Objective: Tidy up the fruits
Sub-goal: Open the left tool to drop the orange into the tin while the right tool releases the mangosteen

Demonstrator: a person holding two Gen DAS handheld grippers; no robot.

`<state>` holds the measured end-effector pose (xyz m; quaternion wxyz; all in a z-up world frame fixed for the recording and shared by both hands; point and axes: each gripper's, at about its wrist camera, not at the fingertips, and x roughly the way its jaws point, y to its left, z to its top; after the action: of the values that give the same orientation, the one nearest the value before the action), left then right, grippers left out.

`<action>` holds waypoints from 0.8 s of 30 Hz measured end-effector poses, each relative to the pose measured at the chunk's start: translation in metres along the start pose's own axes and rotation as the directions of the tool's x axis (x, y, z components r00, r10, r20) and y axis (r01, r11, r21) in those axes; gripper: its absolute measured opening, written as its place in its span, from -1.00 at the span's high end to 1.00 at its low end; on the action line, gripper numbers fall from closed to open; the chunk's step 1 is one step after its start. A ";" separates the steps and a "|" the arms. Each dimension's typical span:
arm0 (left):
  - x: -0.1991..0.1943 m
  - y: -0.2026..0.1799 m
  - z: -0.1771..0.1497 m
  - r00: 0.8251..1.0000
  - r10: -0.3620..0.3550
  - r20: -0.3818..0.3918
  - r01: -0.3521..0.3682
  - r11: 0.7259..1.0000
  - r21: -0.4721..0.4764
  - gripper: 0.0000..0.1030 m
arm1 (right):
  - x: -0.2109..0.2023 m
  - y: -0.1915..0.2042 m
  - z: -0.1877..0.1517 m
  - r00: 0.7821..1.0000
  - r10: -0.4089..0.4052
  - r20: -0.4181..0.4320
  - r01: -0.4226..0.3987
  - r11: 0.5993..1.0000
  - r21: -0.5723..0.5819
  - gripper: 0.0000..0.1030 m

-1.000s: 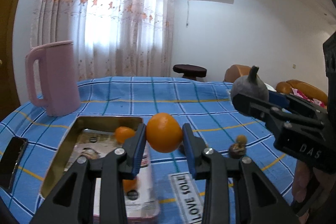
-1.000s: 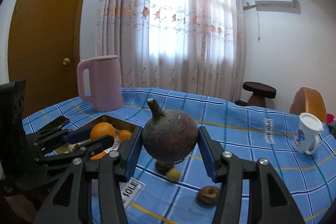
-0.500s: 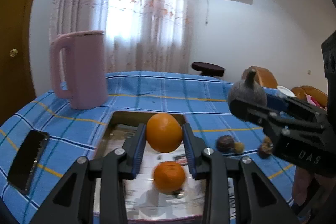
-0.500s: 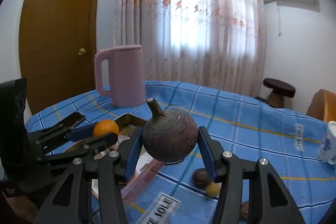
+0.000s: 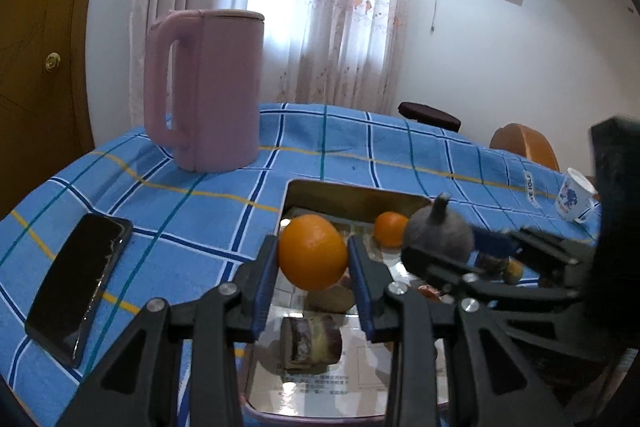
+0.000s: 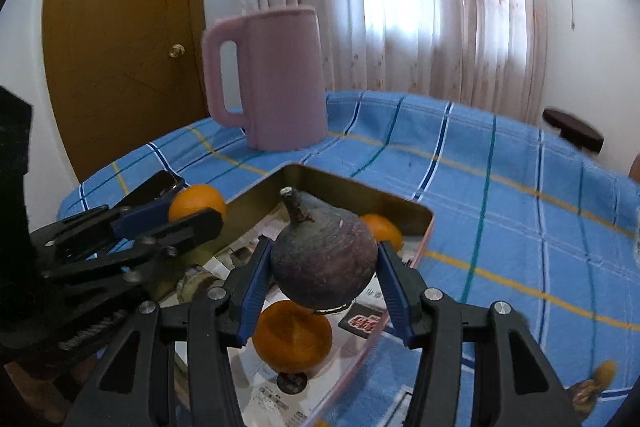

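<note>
My left gripper (image 5: 313, 267) is shut on an orange (image 5: 312, 251) and holds it above the near part of a gold metal tray (image 5: 352, 195). My right gripper (image 6: 324, 277) is shut on a dark purple mangosteen (image 6: 325, 263) with a stem, above the same tray (image 6: 348, 189). The mangosteen also shows in the left wrist view (image 5: 438, 235), at the right of the orange. In the tray lie a small orange (image 5: 391, 229), a purple-yellow fruit piece (image 5: 311, 343) and another orange (image 6: 292, 337) under the mangosteen. The left gripper (image 6: 188, 213) shows in the right wrist view, at the tray's left rim.
A pink kettle (image 5: 204, 89) stands behind the tray on the blue checked tablecloth (image 5: 192, 211). A black phone (image 5: 78, 285) lies left of the tray. A white cup (image 5: 574, 197) stands far right. Small fruits (image 6: 596, 383) lie on the cloth right of the tray.
Both grippers have moved left and forward over the tray with their fruits still held. The kettle now looks closer, and the loose fruits on the cloth have slid to the right.
</note>
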<state>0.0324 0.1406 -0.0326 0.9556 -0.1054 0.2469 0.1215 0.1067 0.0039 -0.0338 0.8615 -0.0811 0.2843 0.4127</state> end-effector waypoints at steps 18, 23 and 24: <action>-0.024 -0.070 -0.002 0.989 -0.142 0.043 0.138 0.987 0.081 -0.57 | -0.110 -0.082 -0.044 0.959 -0.282 0.035 0.281 0.959 0.041 -0.19; -0.020 -0.116 -0.009 0.982 -0.187 0.008 0.183 0.968 0.174 -0.57 | -0.132 -0.128 -0.066 0.939 -0.344 -0.008 0.342 0.931 0.130 -0.19; -0.017 -0.125 -0.011 0.981 -0.195 -0.005 0.193 0.963 0.188 -0.57 | -0.132 -0.130 -0.068 0.939 -0.343 -0.015 0.342 0.931 0.131 -0.19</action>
<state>0.0484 0.0162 -0.0153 0.9702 -0.0378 0.2391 0.0042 0.1110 -0.1935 -0.0290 0.9250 -0.0706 0.2887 0.2369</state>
